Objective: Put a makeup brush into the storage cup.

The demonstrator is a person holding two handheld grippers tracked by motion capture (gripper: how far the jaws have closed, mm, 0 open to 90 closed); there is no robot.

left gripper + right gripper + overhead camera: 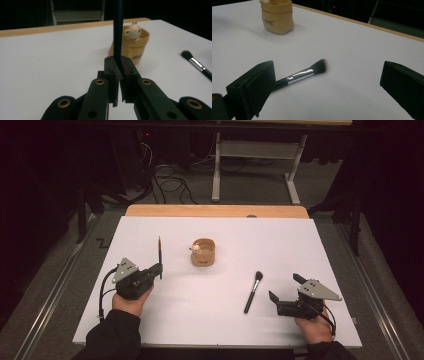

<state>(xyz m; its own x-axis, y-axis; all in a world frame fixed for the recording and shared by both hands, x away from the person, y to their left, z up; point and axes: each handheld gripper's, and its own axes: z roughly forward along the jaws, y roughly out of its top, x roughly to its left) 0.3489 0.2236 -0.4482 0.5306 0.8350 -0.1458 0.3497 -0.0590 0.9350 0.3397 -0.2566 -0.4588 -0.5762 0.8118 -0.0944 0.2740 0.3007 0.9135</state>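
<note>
My left gripper (159, 268) is shut on a thin dark pencil-like stick (160, 251) that stands upright from its jaws; in the left gripper view the stick (118, 30) rises between the closed jaws (119, 65). A tan pot (203, 252) with a small white figure in it sits mid-table, just behind the stick (132, 48). A black makeup brush (253, 291) lies flat right of centre. My right gripper (285, 288) is open, a little to the right of the brush (305, 72), which lies near its left jaw.
A white sheet (215, 320) covers the table, with a wooden edge (215, 211) at the far side. Beyond it stand a metal frame (255, 165) and floor cables (170, 182). The tan pot (277, 18) shows far off in the right gripper view.
</note>
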